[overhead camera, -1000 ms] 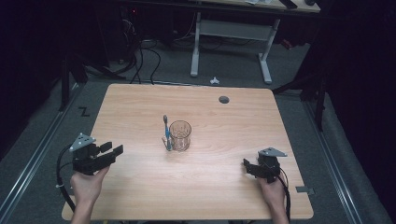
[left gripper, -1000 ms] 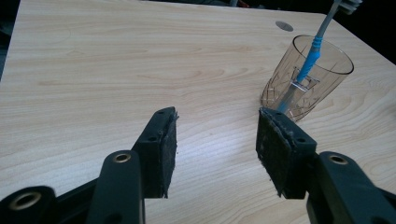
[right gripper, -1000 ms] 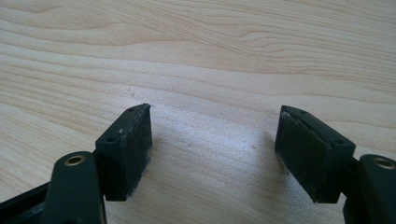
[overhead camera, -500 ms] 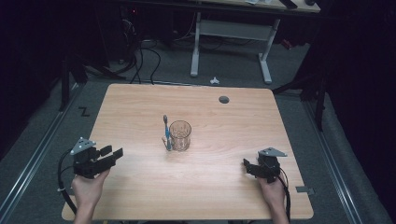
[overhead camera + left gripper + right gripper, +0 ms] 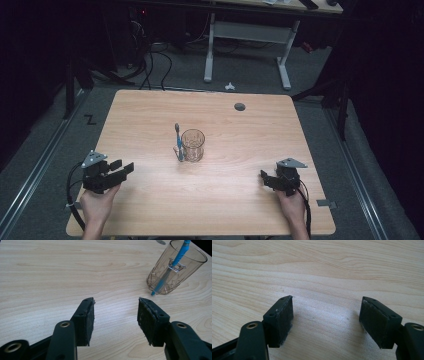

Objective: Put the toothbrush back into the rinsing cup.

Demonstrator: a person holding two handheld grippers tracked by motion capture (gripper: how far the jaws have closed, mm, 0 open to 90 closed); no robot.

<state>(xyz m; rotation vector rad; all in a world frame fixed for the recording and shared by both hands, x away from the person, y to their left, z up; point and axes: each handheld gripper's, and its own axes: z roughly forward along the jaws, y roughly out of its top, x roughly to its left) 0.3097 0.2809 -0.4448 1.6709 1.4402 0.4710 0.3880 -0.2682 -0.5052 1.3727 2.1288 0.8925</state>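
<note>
Your left gripper (image 5: 119, 171) has drifted slightly toward you and the table's near-left corner over the past second, while your right gripper (image 5: 265, 179) has stayed where it was near the near-right corner. Both are held in your hands above a wooden table (image 5: 150, 115), seen from overhead.

Your left gripper's jaws stand wide apart with nothing between them. Its two black pads (image 5: 88, 321) hover over bare wood in the left gripper view. Ahead of those fingers and off to their right stands a clear, cut-pattern glass (image 5: 172, 270), upright on the table and well apart from the pads. A blue toothbrush (image 5: 170, 267) leans inside it, handle end down against the glass wall, the upper end rising past the rim.

Your right gripper's jaws are likewise spread, holding nothing. In the right gripper view its pads (image 5: 280, 320) frame only wood grain.

From overhead, the glass (image 5: 193, 145) sits near the table's middle, between your two grippers and farther out than both. A small dark round grommet (image 5: 240, 106) lies beyond it, toward the far edge.
</note>
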